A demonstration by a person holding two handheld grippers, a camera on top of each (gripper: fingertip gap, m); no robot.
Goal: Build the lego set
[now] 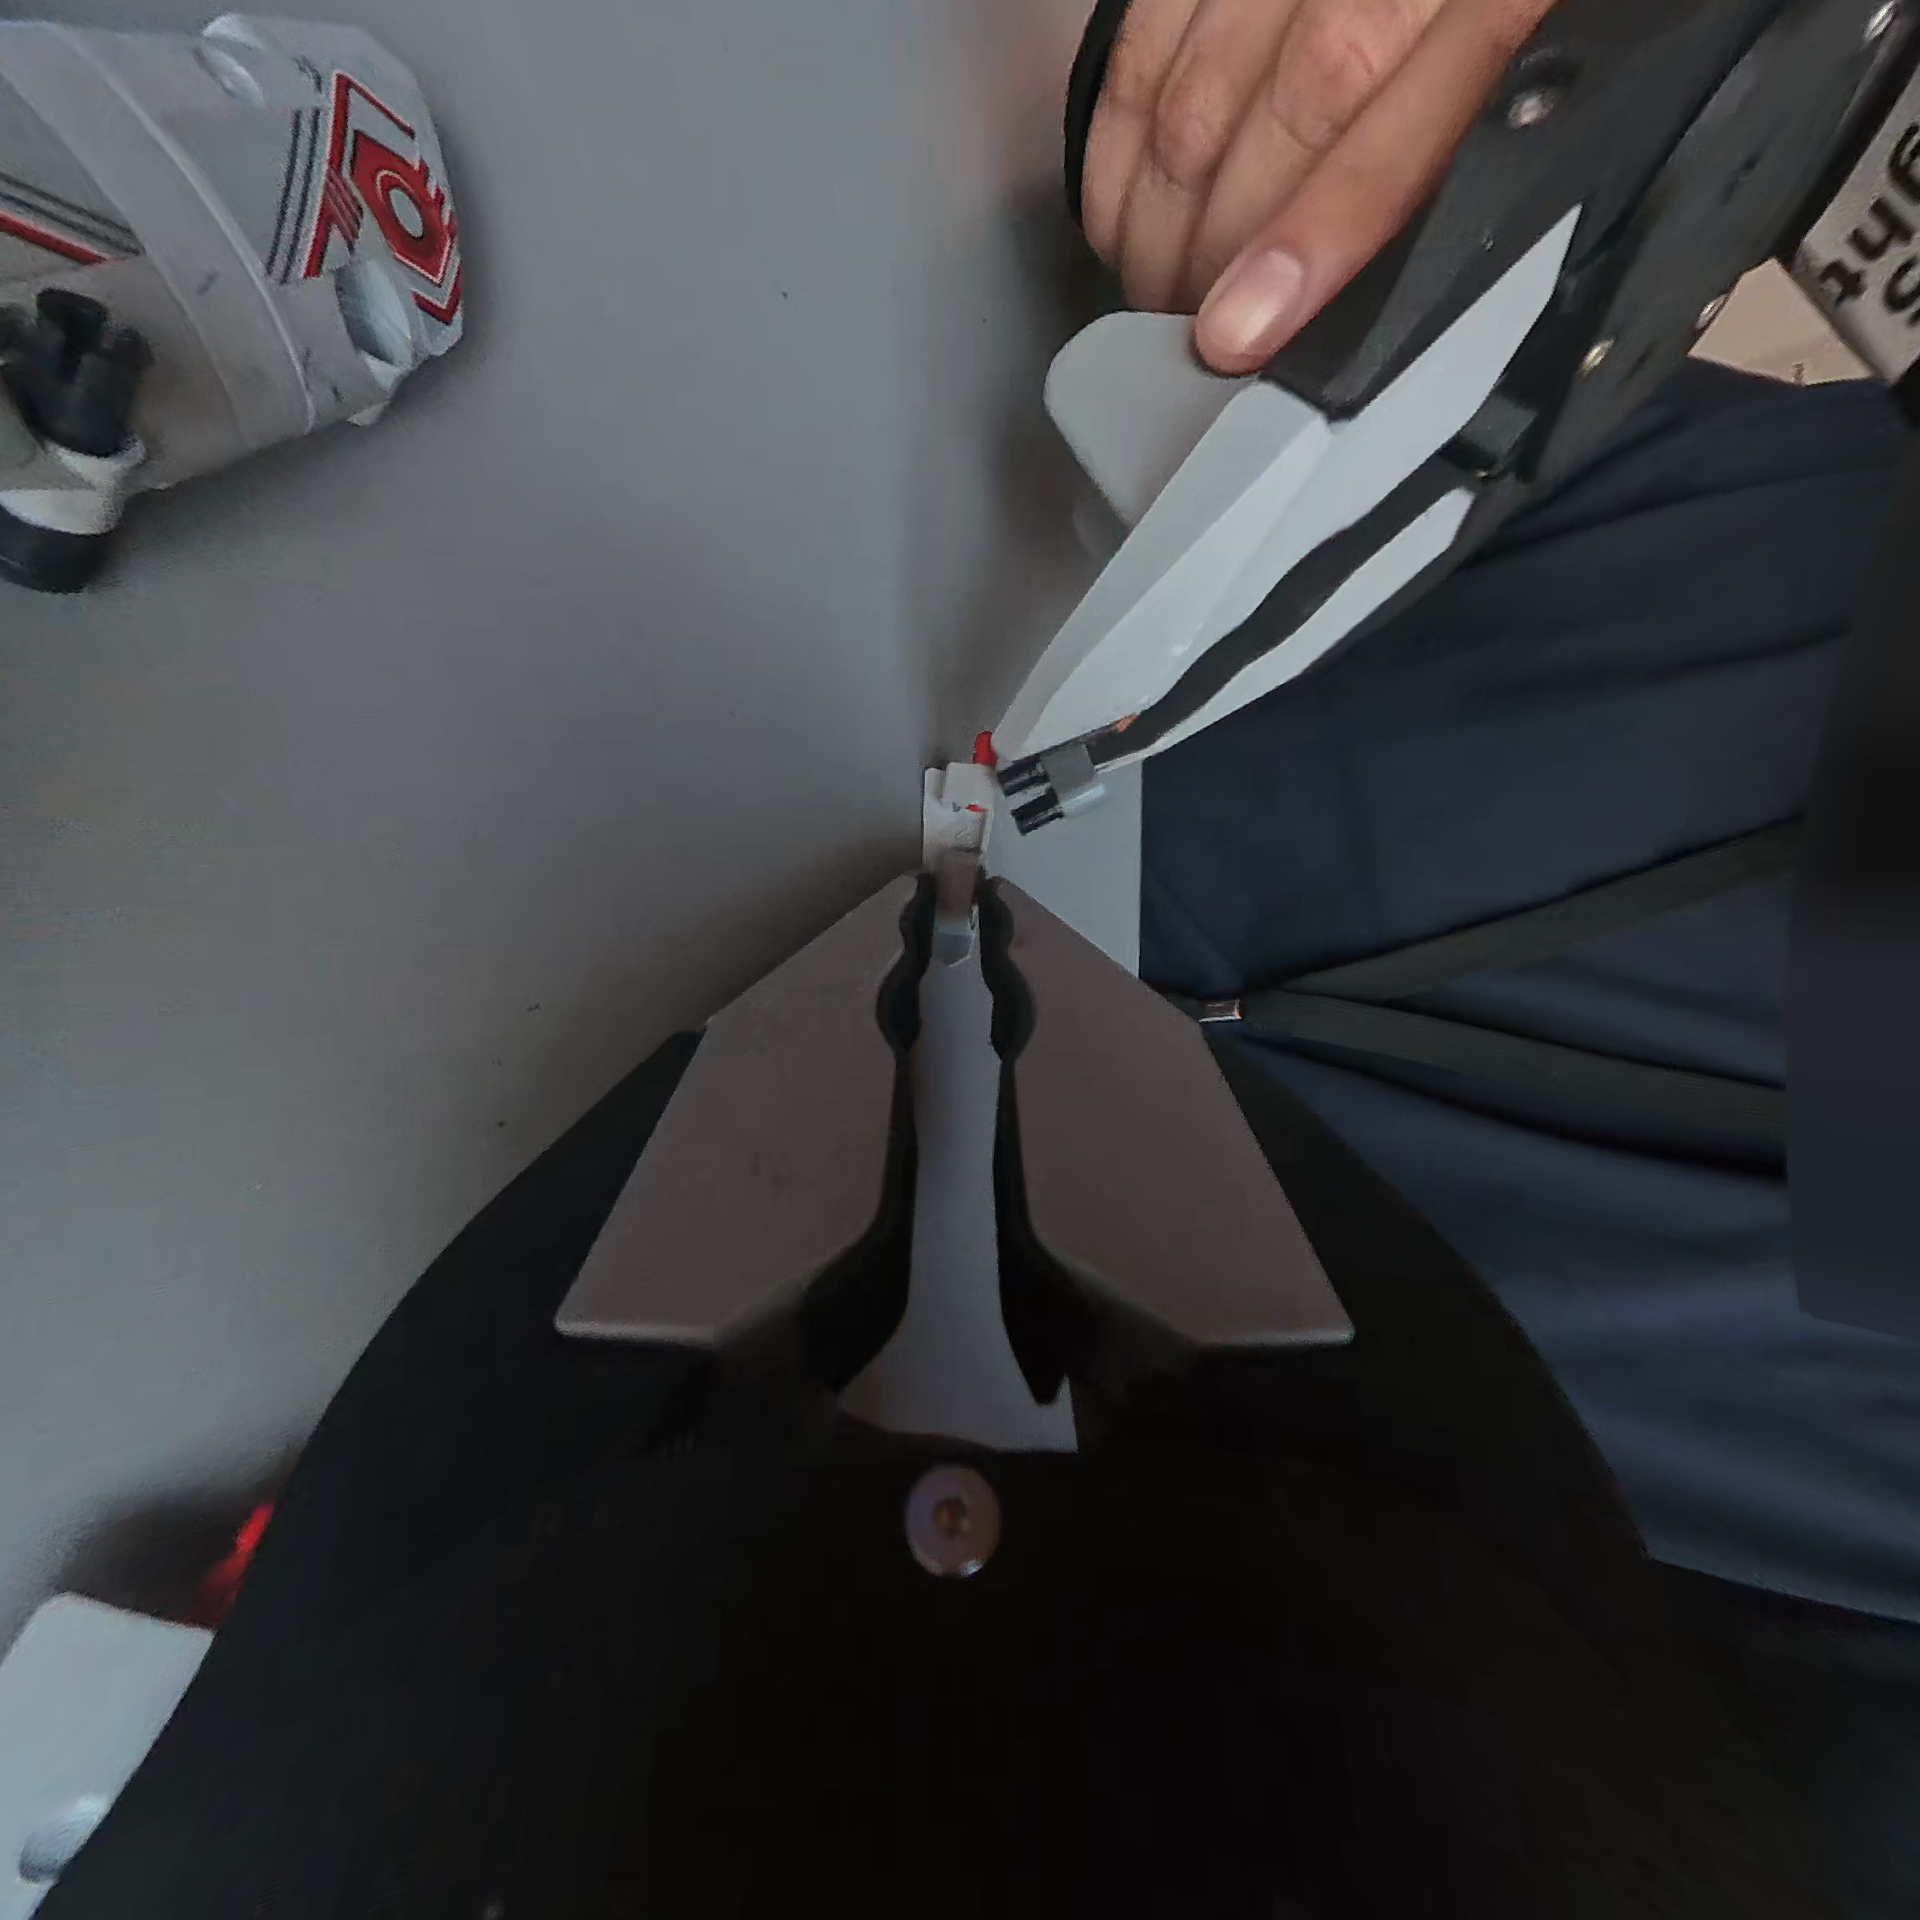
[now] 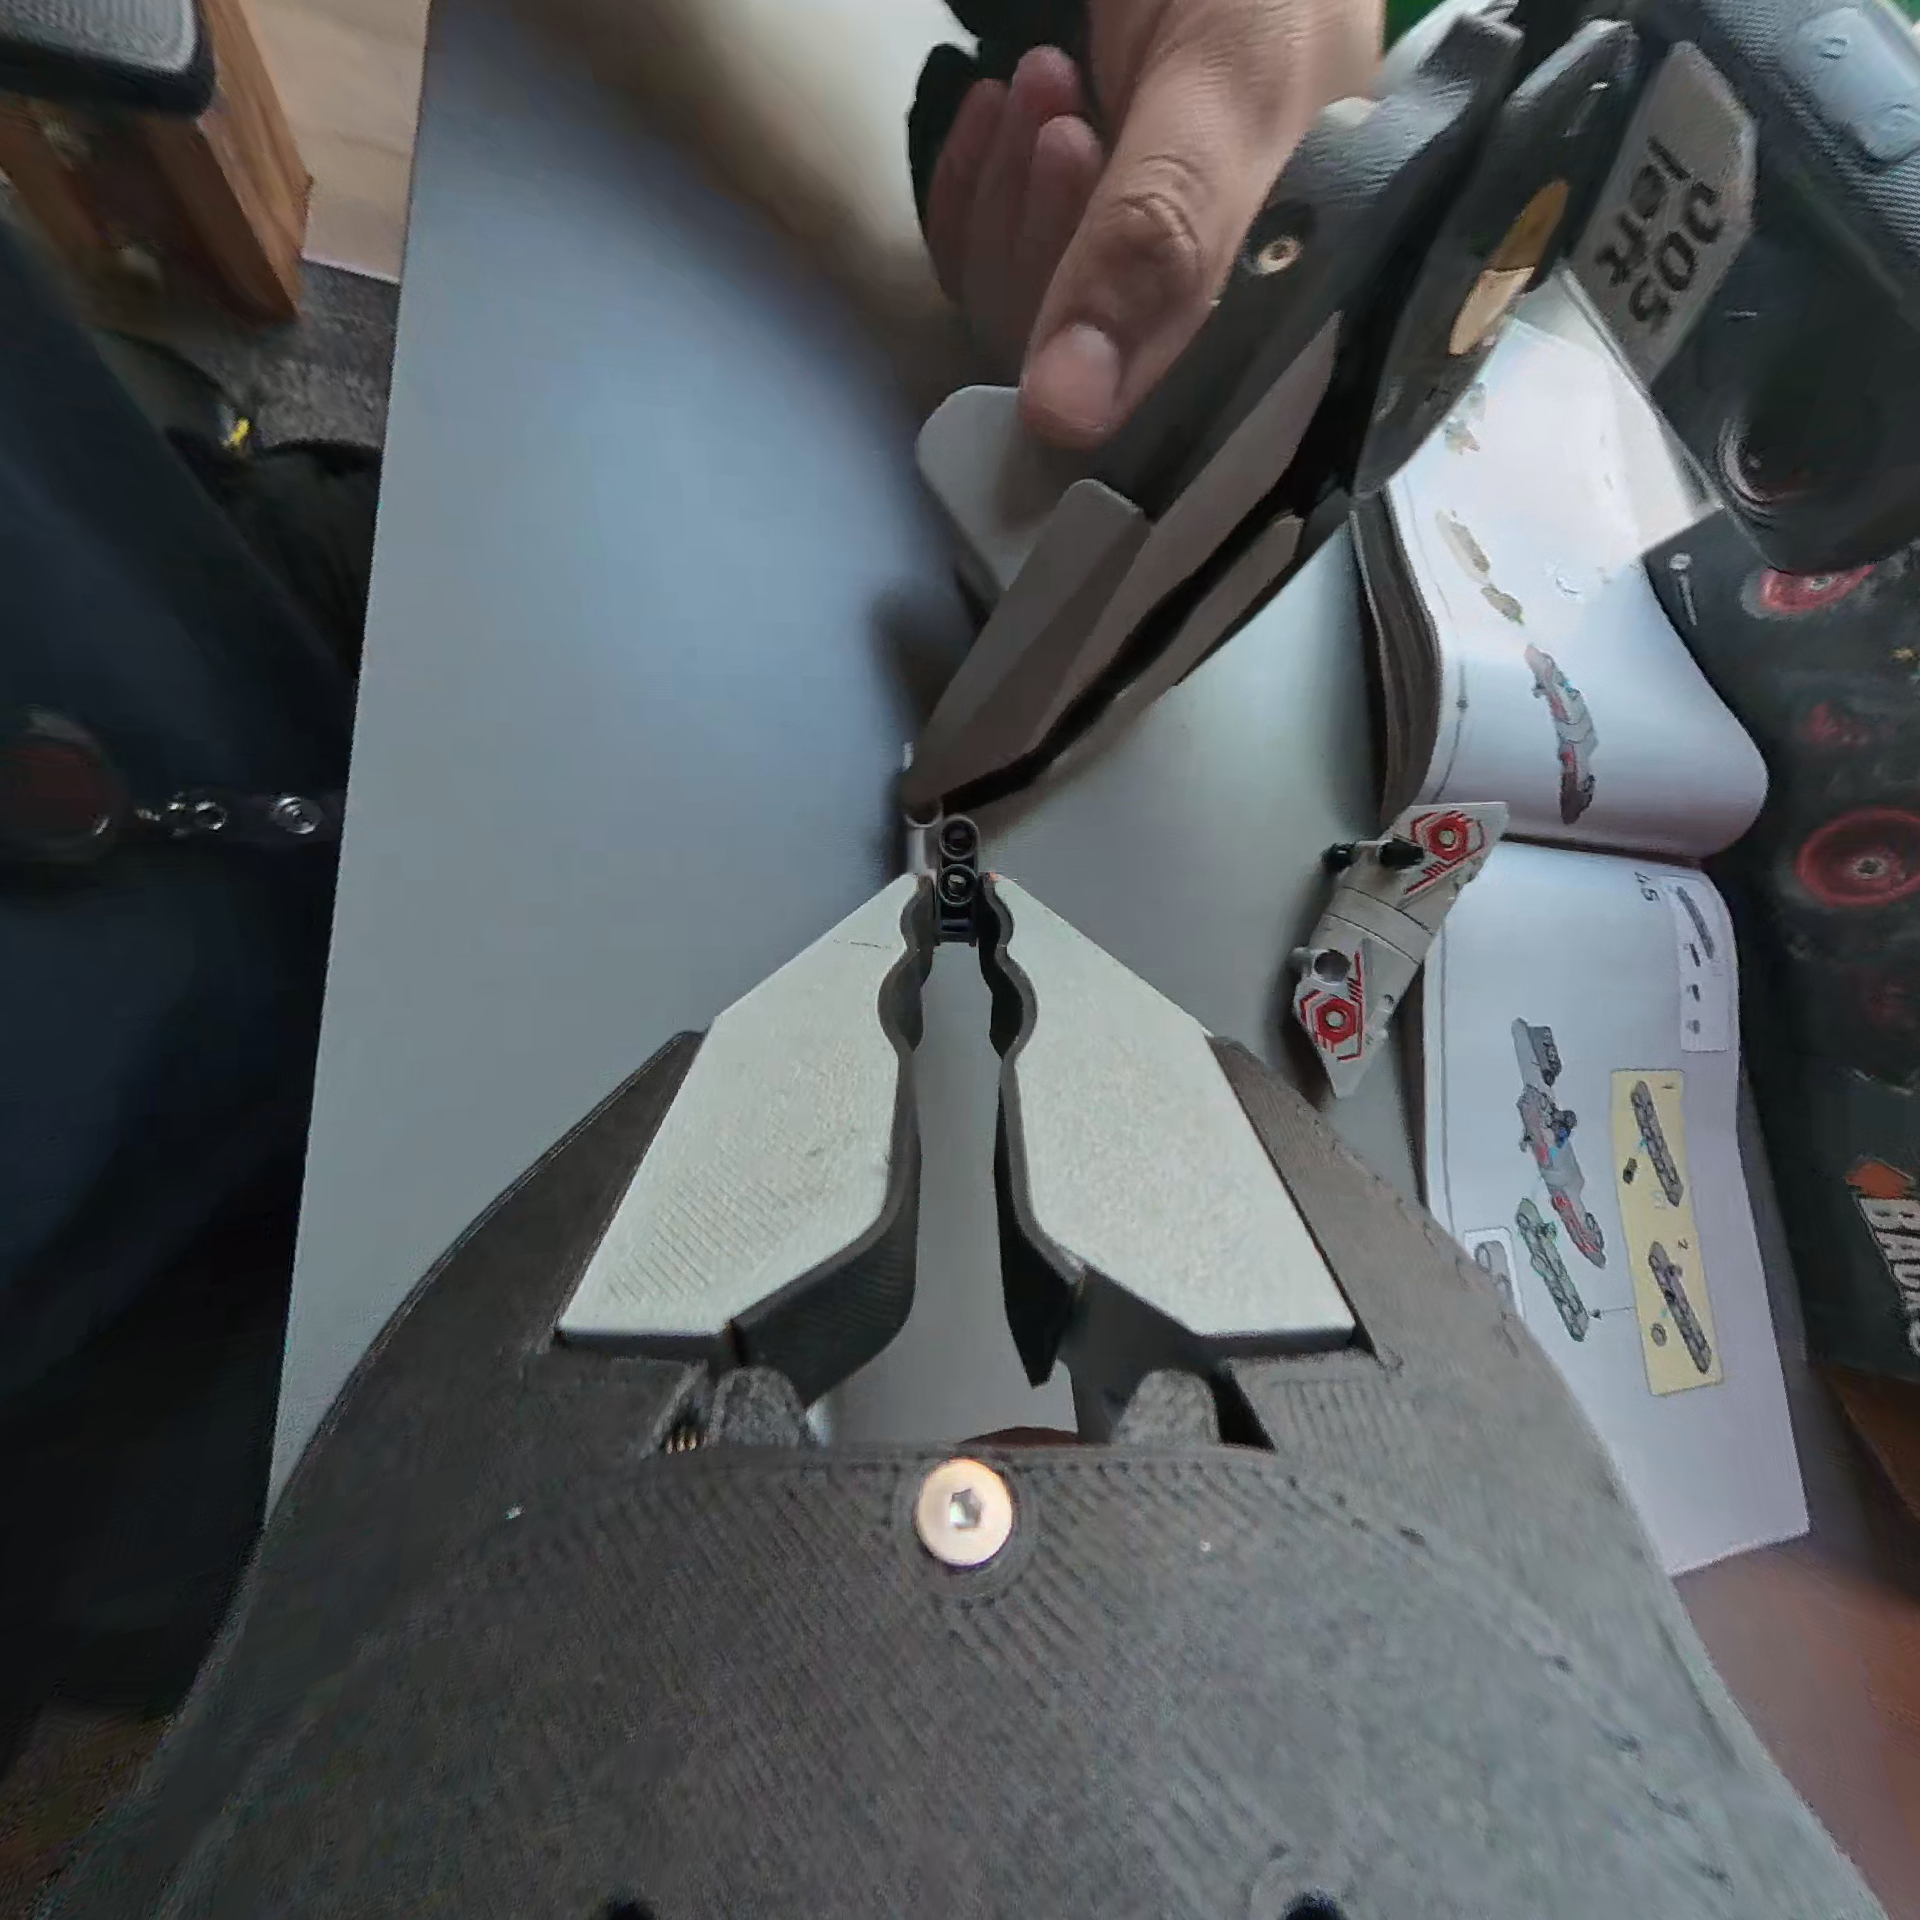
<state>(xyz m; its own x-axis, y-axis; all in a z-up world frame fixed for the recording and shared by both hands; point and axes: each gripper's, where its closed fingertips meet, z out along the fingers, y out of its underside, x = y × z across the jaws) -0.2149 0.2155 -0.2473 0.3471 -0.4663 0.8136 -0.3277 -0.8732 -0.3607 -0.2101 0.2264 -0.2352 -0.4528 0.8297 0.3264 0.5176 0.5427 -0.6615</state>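
My left gripper (image 1: 951, 894) is shut on a small white lego piece (image 1: 956, 826) with red bits, held above the grey table (image 1: 468, 883). My right gripper (image 1: 1049, 764) comes in from the upper right, shut on a small black and grey connector piece (image 1: 1044, 795) whose black end touches or nearly touches the white piece. In the right wrist view my right gripper (image 2: 958, 896) grips the black connector (image 2: 958, 883) by its two round holes. The left gripper's tips (image 2: 923, 798) meet it from above. A hand (image 2: 1122, 239) holds each far gripper.
A grey and red lego sub-assembly (image 1: 239, 260) lies on the table at the far left; it also shows in the right wrist view (image 2: 1392, 935). An open instruction booklet (image 2: 1579, 1143) and a dark box (image 2: 1849, 831) lie beyond it. The table edge (image 1: 1138, 883) borders a person's dark clothing. Left and right tips are no more than a few centimetres apart.
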